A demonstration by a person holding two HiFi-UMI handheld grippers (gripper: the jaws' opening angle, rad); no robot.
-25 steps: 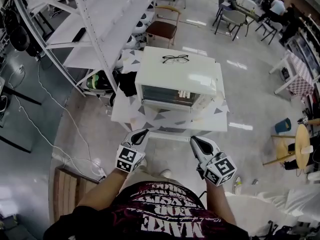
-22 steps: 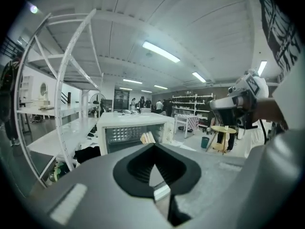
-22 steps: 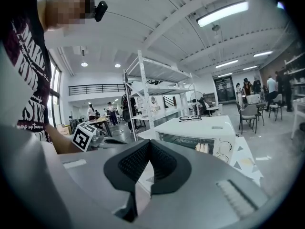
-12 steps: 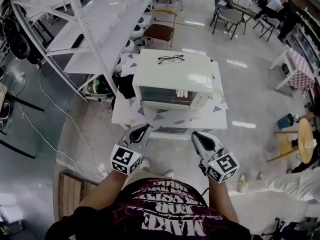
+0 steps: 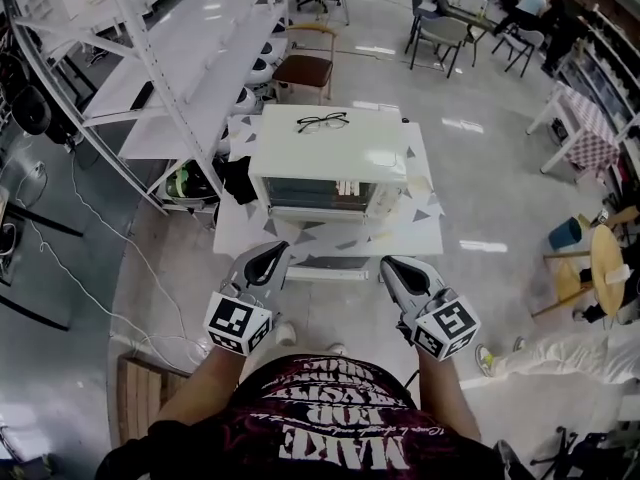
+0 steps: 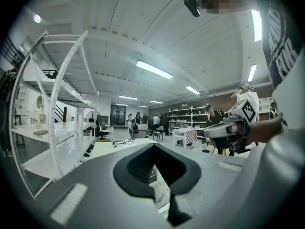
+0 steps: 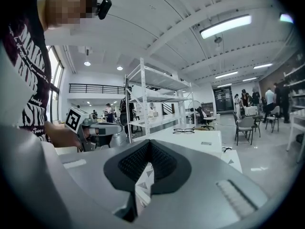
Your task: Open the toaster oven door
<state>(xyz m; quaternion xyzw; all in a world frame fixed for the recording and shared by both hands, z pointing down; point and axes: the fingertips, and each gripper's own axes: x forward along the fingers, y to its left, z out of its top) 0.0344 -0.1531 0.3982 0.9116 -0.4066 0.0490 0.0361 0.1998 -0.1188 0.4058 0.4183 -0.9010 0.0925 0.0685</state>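
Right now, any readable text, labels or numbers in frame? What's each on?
"MAKE": on the dark red printed T-shirt, upside down in the head view.
The shirt's other lines: too blurred to read.
Black-and-white marker cubes: square patterns only, no words.
White toaster oven: no legible label.

left claw: closed, empty | right claw: closed, empty
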